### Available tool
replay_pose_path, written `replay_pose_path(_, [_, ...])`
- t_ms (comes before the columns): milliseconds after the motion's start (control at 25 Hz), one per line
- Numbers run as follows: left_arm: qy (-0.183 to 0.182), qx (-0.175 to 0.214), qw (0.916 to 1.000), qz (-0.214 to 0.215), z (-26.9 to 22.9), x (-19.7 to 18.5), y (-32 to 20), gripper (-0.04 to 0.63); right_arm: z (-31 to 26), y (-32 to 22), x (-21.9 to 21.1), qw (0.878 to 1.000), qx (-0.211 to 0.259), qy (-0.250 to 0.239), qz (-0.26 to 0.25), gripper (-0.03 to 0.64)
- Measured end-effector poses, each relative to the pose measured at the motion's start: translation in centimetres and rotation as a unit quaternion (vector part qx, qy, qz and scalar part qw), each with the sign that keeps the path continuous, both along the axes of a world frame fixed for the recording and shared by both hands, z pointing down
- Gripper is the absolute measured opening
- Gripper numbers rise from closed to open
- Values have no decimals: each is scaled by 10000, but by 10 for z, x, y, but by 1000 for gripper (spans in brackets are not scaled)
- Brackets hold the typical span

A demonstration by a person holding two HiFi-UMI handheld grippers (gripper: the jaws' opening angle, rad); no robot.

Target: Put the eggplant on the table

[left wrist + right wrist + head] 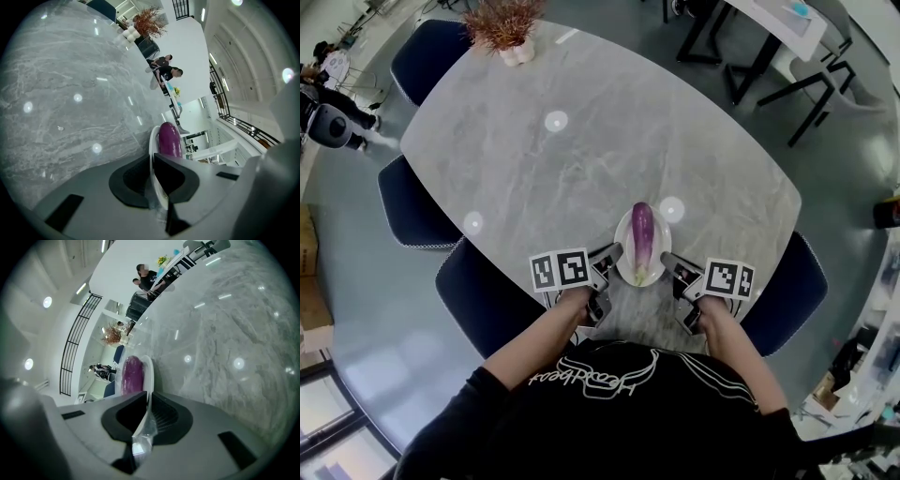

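A purple eggplant [642, 232] lies on a white oval plate [623, 260] held just over the near edge of the grey marble table [544, 159]. My left gripper [612, 255] is shut on the plate's left rim, and my right gripper [667, 262] is shut on its right rim. In the left gripper view the plate's rim [152, 154] runs between the dark pads with the eggplant [169, 138] beyond. The right gripper view shows the plate's rim [150, 376] pinched the same way, the eggplant [131, 374] resting on the plate.
A potted dried plant [506, 26] stands at the table's far end. Dark blue chairs [412, 202] line the left side, and another chair [792, 291] is at the right. Black-legged desks [750, 47] stand beyond, and people [166, 70] are far off.
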State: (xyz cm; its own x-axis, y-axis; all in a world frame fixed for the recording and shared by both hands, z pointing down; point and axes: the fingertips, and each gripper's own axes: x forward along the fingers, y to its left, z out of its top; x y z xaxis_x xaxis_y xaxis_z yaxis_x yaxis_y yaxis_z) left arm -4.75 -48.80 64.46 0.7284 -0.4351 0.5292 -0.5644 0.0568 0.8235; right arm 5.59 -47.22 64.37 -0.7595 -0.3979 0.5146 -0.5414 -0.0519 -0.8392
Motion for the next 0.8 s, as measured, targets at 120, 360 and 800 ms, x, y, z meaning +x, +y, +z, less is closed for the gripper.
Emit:
replay_pose_path(120, [-43, -2, 10000, 36, 1, 0, 0, 25, 1, 1, -1, 9999, -43, 72, -58, 20])
replay_pose_path(360, [-161, -9, 9998, 79, 4, 0, -1, 25, 7, 2, -1, 9995, -162, 240, -145, 20])
replay_pose_path(800, [-244, -71, 9993, 272, 3, 5, 2, 31, 10, 1, 1, 9983, -200, 512, -199, 21])
